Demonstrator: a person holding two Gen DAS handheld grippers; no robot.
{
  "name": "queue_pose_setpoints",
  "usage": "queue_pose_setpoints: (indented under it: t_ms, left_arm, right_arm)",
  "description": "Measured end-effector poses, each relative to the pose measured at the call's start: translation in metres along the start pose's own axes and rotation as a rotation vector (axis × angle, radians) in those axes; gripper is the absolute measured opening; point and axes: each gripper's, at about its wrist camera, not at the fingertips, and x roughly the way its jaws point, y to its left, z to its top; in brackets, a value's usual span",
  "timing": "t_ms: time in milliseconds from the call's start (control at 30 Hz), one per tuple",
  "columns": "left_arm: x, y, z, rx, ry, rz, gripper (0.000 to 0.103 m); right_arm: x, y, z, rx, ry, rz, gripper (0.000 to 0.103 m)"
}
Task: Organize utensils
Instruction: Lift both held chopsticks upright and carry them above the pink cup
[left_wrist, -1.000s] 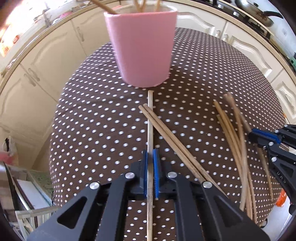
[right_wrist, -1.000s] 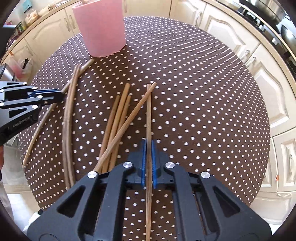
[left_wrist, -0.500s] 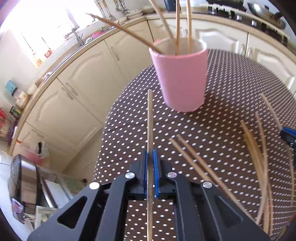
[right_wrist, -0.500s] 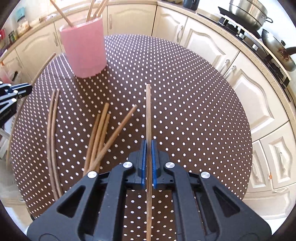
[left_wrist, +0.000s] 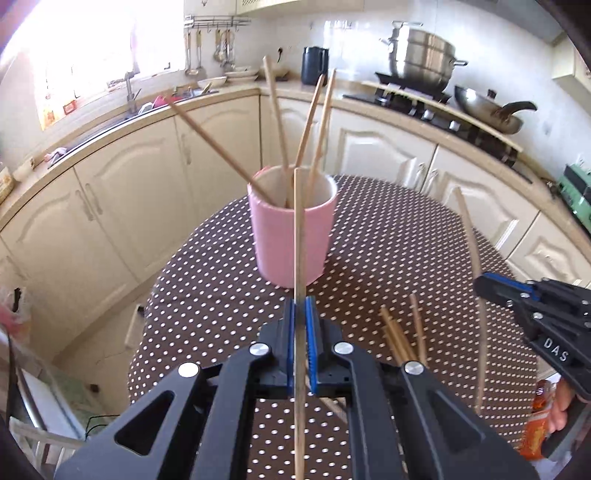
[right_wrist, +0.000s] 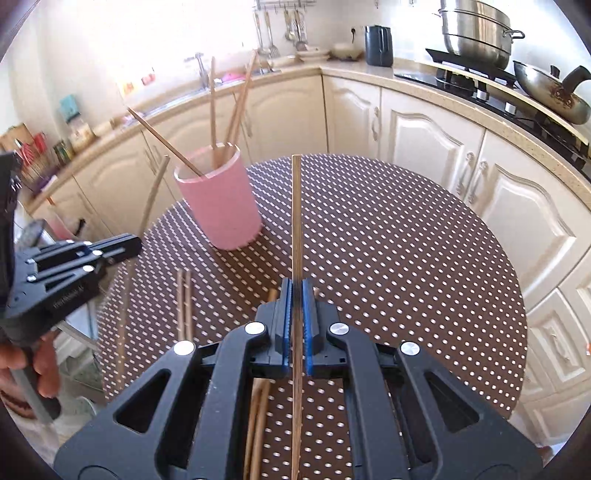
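A pink cup (left_wrist: 292, 232) (right_wrist: 218, 199) stands on the round dotted table (right_wrist: 388, 229), with several wooden chopsticks leaning in it. My left gripper (left_wrist: 300, 306) is shut on a chopstick (left_wrist: 297, 229) whose tip reaches up in front of the cup. It also shows at the left of the right wrist view (right_wrist: 129, 245). My right gripper (right_wrist: 296, 288) is shut on another chopstick (right_wrist: 295, 214), held above the table to the right of the cup. In the left wrist view the right gripper (left_wrist: 484, 284) holds its chopstick (left_wrist: 476, 266) at the right. Loose chopsticks (left_wrist: 400, 334) (right_wrist: 184, 302) lie on the table.
Cream cabinets (right_wrist: 436, 147) curve round the far side of the table. A steel pot (left_wrist: 421, 59) and a wok (left_wrist: 487, 110) stand on the stove at the back right. A sink with a tap (left_wrist: 127, 92) is at the back left. A hand (right_wrist: 22, 365) grips the left tool.
Both grippers have risen from the table and tilted up, each lifting its chopstick. The cup now shows whole, with the kitchen behind it.
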Motion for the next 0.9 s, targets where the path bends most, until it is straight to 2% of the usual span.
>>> queue_pose_setpoints:
  t_ms: [467,900]
  left_arm:
    - [-0.021,-0.007,-0.001,0.013,-0.107,-0.146,0.006]
    - [-0.042,-0.012,0.011,0.01,-0.24,-0.24,0.006]
  right_arm:
    - [-0.011,0.01,0.007,0.047,-0.054,0.127,0.006]
    - [-0.036,0.017,0.029,0.051,-0.154,0.192,0.006]
